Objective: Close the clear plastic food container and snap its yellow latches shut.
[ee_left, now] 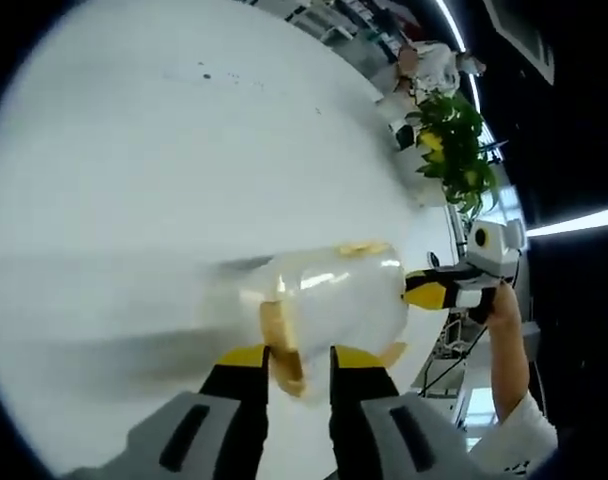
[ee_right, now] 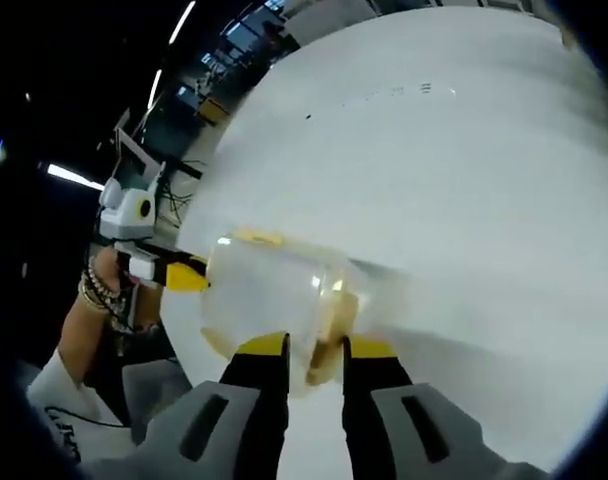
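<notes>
The clear plastic food container [ee_left: 334, 295] lies on its side just above the white table, blurred, held at both ends. In the left gripper view my left gripper [ee_left: 301, 352] has its jaws close together around a yellow latch [ee_left: 284, 365] at the near end. My right gripper [ee_left: 429, 290] comes in from the right and meets the far end. In the right gripper view the container [ee_right: 274, 290] sits the same way: my right gripper [ee_right: 316, 345] grips a yellow latch [ee_right: 329, 362], and my left gripper [ee_right: 187, 277] touches the far end from the left.
The round white table [ee_left: 184, 150] spreads under everything. A green potted plant [ee_left: 454, 140] stands past its far edge, with a person [ee_left: 424, 62] beyond. A hand [ee_left: 504, 310] holds the right gripper. An arm with bracelets [ee_right: 96, 292] holds the left gripper.
</notes>
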The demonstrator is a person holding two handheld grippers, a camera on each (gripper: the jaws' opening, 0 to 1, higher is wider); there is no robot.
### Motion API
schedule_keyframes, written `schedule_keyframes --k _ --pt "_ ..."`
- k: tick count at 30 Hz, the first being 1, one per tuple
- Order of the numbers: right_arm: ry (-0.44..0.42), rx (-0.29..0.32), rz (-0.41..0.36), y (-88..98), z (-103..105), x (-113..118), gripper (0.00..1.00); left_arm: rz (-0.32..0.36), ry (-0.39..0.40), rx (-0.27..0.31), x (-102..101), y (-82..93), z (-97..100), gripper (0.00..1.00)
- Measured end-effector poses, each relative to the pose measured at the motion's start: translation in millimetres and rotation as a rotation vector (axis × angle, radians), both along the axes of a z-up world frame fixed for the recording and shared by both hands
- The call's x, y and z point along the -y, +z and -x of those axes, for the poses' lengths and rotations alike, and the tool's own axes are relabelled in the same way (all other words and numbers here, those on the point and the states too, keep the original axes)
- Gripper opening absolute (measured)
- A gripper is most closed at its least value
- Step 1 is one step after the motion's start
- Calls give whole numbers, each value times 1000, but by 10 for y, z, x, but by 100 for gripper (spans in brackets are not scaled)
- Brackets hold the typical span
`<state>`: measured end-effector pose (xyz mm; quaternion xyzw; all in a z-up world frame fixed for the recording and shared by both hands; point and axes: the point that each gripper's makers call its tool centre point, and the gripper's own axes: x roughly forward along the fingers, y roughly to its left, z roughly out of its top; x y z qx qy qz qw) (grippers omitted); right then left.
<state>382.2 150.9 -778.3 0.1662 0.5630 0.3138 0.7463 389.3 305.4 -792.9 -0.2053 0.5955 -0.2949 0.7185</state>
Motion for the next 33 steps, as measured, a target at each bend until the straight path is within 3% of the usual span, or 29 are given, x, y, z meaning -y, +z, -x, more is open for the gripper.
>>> schedule_keyframes --k 4,6,10,14,16,17,20,22,24,26,28,33 --pt "-18 -8 -34 -10 10 10 14 -8 -2 0 -20 5 -7 16" --pt "-60 -42 -83 4 22 -1 13 -12 -3 4 -23 7 -16 16" --pt "-33 -15 -64 21 53 -14 14 -17 -16 5 -49 12 -21 16" --pt "-22 -1 -42 28 48 -25 17 -19 -31 54 -57 35 -17 18" --pt "25 50 1 31 13 -12 18 6 -108 129 -64 55 4 19" --pt "57 91 24 49 7 -13 18 14 -98 166 -120 92 -11 16" --pt "56 221 43 203 -118 -13 18 80 36 265 -209 348 -152 15" --pt "4 267 24 309 -232 -42 12 146 136 334 -237 553 -266 12" --pt "5 297 -11 384 -287 -137 0 224 165 365 -157 693 -267 0" --pt "7 300 -47 418 -314 -254 0 257 132 388 -23 745 -208 0" --pt "14 279 -93 431 -309 -420 0 225 93 420 101 694 -164 0" --pt "69 274 -74 305 -308 -692 0 201 33 412 446 465 -46 0"
